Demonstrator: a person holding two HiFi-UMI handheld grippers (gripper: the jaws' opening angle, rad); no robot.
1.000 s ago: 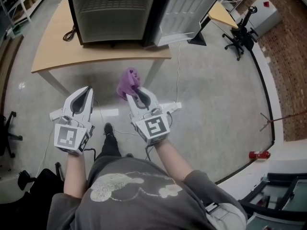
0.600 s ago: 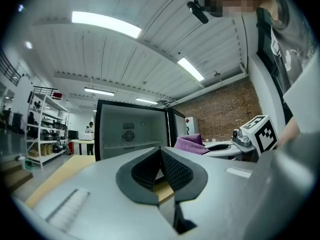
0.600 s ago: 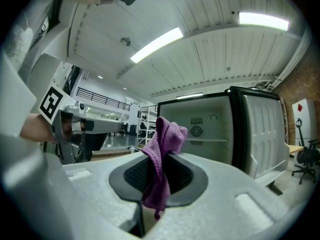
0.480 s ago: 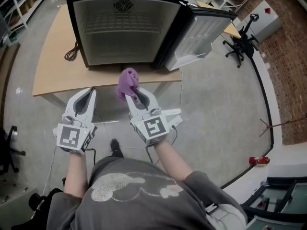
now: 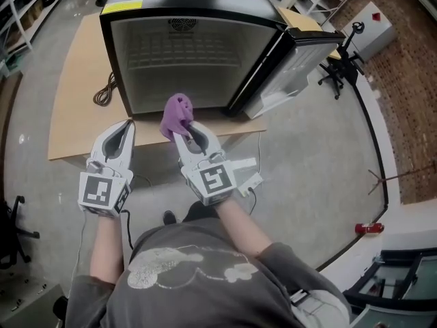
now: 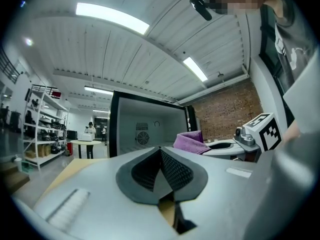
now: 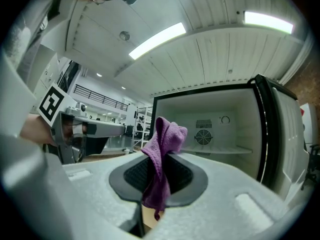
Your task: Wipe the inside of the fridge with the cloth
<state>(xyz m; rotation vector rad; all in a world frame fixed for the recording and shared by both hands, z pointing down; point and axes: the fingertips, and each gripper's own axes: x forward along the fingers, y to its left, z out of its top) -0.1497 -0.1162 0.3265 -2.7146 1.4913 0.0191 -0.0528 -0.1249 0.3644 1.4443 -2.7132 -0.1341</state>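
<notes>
A small black fridge (image 5: 191, 46) stands open on a wooden table (image 5: 75, 108), its white inside and wire shelf (image 7: 225, 151) showing. Its door (image 5: 300, 60) hangs open to the right. My right gripper (image 5: 183, 130) is shut on a purple cloth (image 5: 176, 115), which bunches up above the jaws (image 7: 162, 159) just in front of the fridge opening. My left gripper (image 5: 121, 132) is shut with nothing in it, to the left of the right one and level with it. In the left gripper view, the cloth (image 6: 190, 140) and the fridge (image 6: 145, 134) lie ahead.
A black cable (image 5: 104, 96) lies on the table left of the fridge. A white power strip (image 5: 246, 166) lies on the concrete floor. Black office chairs (image 5: 341, 60) stand at the right, and shelving (image 5: 20, 5) at the far left.
Both grippers and the head have moved closer to the fridge; the fridge fills more of the head view. The cloth stays gripped in the right gripper.
</notes>
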